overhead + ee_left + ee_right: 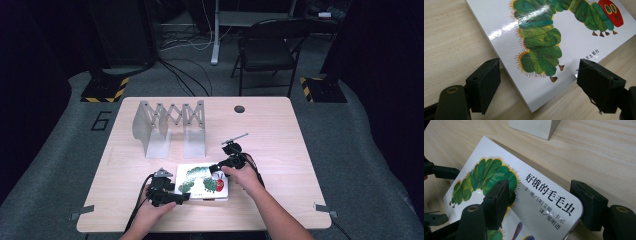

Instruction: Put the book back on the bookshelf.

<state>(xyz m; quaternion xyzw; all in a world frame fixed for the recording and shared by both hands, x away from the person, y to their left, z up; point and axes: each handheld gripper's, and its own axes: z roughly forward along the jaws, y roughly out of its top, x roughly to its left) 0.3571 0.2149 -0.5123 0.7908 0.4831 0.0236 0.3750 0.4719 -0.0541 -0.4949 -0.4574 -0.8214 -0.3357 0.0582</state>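
Observation:
A white board book (202, 182) with a green caterpillar on its cover lies near the table's front edge. My left gripper (182, 197) is at the book's near left corner. In the left gripper view the book (544, 37) has that corner between the jaws of the left gripper (539, 75), and neither pad touches it. My right gripper (217, 169) is at the far right corner. There the cover (534, 192) is tilted up with a coloured page under it. The corner sits between the spread jaws of the right gripper (541, 192), one over the cover, one at its edge.
A grey metal folding rack (167, 125) stands behind the book; its pale foot (536, 126) is just beyond the cover. A round cable hole (239, 109) is at the table's back. A black chair (270, 47) and floor cables lie beyond the table.

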